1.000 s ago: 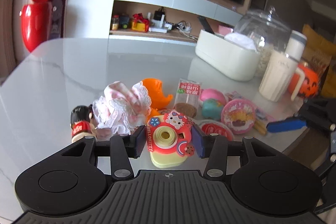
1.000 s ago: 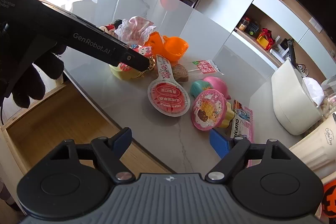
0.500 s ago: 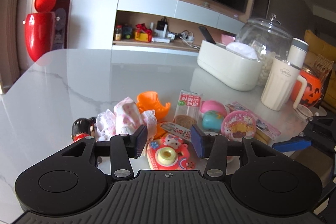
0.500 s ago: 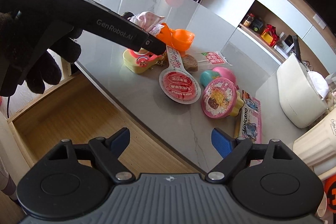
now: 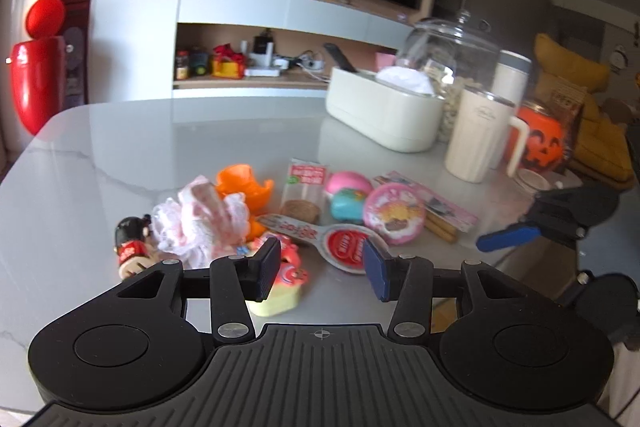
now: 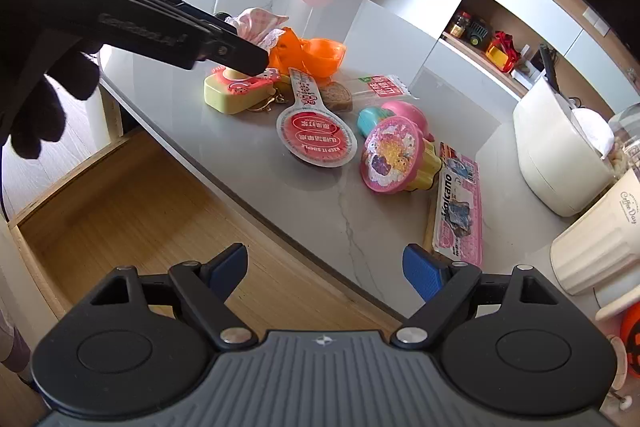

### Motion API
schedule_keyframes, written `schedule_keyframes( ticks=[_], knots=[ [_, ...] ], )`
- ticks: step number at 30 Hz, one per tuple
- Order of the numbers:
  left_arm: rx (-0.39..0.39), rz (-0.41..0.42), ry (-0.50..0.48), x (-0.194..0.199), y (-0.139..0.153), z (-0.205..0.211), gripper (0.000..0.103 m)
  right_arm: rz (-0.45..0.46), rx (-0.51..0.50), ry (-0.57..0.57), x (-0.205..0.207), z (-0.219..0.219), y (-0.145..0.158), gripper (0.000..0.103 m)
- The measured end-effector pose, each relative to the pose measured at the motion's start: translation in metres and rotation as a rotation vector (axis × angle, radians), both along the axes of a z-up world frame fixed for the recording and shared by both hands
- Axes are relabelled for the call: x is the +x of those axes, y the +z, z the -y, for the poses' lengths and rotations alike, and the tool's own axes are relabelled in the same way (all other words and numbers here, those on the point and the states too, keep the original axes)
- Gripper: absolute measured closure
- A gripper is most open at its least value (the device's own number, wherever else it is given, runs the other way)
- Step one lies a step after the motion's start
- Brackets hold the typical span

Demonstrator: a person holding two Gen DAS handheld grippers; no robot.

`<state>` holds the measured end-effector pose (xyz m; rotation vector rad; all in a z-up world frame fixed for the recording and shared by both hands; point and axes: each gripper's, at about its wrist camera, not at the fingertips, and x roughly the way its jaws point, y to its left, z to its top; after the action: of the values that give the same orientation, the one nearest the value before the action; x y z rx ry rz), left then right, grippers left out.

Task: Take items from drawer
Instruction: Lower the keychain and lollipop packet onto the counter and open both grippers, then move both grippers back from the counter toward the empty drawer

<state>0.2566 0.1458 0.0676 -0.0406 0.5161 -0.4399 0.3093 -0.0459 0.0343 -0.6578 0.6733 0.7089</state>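
Observation:
The yellow-and-pink toy camera (image 5: 280,301) lies on its back on the grey table (image 5: 100,155), near the front edge. My left gripper (image 5: 324,273) hovers just above it, open, with nothing between its fingers; from the right wrist view the left gripper (image 6: 244,61) hangs over the toy camera (image 6: 228,95). My right gripper (image 6: 326,273) is open above the pulled-out wooden drawer (image 6: 140,219), whose visible bottom is bare. Its blue fingertip (image 5: 508,238) shows at the right of the left wrist view.
Beside the camera lie a doll figurine (image 5: 130,247), a pink lacy cloth (image 5: 196,223), an orange cup (image 6: 320,57), a red-lidded packet (image 6: 316,139), a pink cupcake toy (image 6: 394,159) and a pink box (image 6: 458,203). A cream box (image 5: 384,111) and mug (image 5: 476,139) stand behind.
My left gripper let go of the toy camera, which now lies flat on the table. Its fingers opened wide and lifted off it. The right gripper stayed open over the drawer.

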Motion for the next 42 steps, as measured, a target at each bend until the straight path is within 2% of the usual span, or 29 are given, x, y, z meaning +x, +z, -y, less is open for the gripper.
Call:
schedule_keyframes(
  ticks=[5,13,18,22,28,30,35,37,38,40,42],
  knots=[
    [0.061,-0.046,0.002,0.014,-0.015,0.018,0.054,-0.024,0.031,-0.034,-0.002,0.017,-0.001,0.018],
    [-0.003,-0.044,0.055,0.051,-0.019,0.028,0.057,-0.031,0.086,-0.066,-0.019,0.052,0.018,0.018],
    [-0.034,-0.031,0.098,0.040,-0.015,0.019,0.057,-0.028,0.101,-0.133,-0.020,0.073,0.023,0.016],
    [0.008,0.022,0.142,0.000,-0.005,0.002,0.057,-0.067,0.156,-0.209,-0.016,0.089,0.025,0.016],
    [0.020,-0.019,0.281,-0.083,0.013,-0.027,0.057,-0.111,0.208,-0.286,-0.011,0.104,0.023,0.016],
    [0.040,-0.031,0.318,-0.113,0.020,-0.029,0.058,-0.101,0.221,-0.295,-0.015,0.108,0.025,0.016],
    [0.067,-0.140,0.368,-0.186,0.024,-0.018,0.058,-0.077,0.300,-0.308,-0.046,0.127,0.042,0.015],
    [0.063,-0.216,0.384,-0.208,0.015,-0.007,0.058,-0.070,0.346,-0.306,-0.071,0.140,0.049,0.009],
    [0.058,-0.252,0.380,-0.217,0.010,-0.001,0.058,-0.068,0.362,-0.304,-0.082,0.146,0.050,0.000],
    [0.052,-0.304,0.353,-0.229,-0.001,0.016,0.058,-0.074,0.386,-0.298,-0.109,0.157,0.049,0.000],
    [0.056,-0.320,0.327,-0.234,-0.009,0.031,0.058,-0.103,0.390,-0.307,-0.131,0.164,0.039,0.000]
  ],
)
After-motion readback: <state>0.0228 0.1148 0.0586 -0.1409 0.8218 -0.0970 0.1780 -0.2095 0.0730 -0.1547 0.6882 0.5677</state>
